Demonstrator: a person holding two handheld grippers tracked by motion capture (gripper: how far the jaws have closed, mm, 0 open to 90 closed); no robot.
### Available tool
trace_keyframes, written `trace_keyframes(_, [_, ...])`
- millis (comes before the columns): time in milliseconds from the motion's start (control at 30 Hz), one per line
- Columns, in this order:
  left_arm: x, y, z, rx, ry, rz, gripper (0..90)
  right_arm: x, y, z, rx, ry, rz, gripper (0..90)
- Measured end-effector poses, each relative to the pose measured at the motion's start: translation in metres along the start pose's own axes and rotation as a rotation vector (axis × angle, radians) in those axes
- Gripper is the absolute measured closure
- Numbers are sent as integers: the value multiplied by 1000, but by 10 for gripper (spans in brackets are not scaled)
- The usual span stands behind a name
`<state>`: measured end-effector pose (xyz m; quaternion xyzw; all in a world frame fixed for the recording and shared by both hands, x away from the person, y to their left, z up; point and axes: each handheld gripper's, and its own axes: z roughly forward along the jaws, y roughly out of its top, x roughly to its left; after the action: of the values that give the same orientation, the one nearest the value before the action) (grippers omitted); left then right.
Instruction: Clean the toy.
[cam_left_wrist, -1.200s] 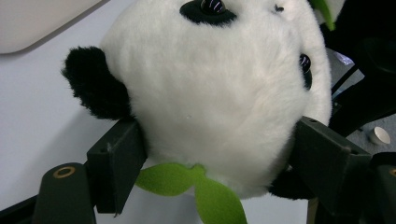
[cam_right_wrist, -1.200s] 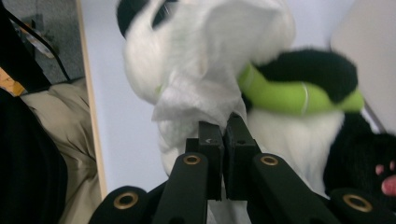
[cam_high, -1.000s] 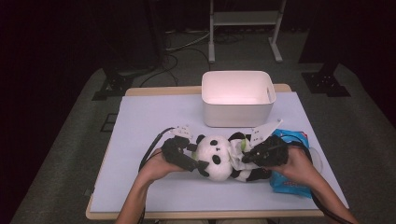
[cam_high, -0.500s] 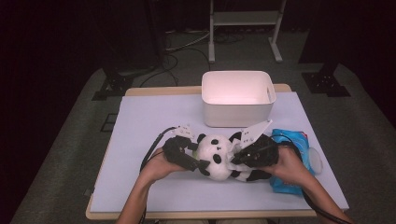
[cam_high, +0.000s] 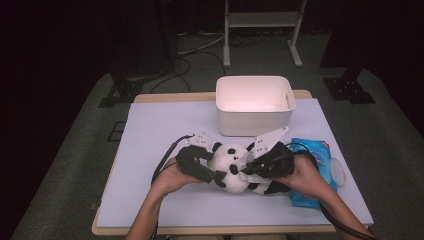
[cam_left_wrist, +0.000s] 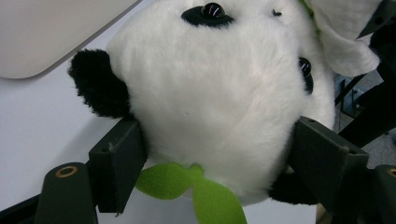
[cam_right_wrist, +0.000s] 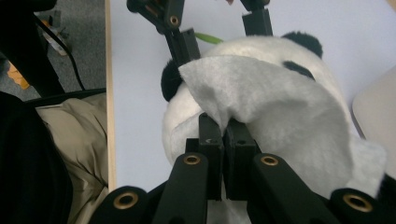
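Mid-wipe: left hand-held gripper (cam_left_wrist: 219, 154) clamps the black-and-white plush panda's (cam_high: 232, 165) head just before the white plastic bin (cam_high: 254, 104), right hand-held gripper (cam_right_wrist: 223, 135) pinched on a white wipe (cam_right_wrist: 275, 107) across its face, cleaning evidently unfinished.

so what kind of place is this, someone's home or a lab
Most likely a lab or recording studio, not a home: a lone table ringed by dark drapes, stand feet and cables on grey carpet, and hand-held grippers working a toy panda.
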<state>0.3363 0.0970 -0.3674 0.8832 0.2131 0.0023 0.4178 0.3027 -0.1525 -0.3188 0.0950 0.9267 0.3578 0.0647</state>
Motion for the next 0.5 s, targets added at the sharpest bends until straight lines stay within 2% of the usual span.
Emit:
trace_keyframes(133, [-1,1,-1,-3,-4,4,216,-1,1,1,16,11,-8,872])
trace_keyframes(400, [-2,1,-2,-8,-24,18,196,-10,-11,-4,21,11,26,872])
trace_keyframes(500, [-1,-1,-2,-7,-50,16,196,-13,-17,-5,18,8,46,873])
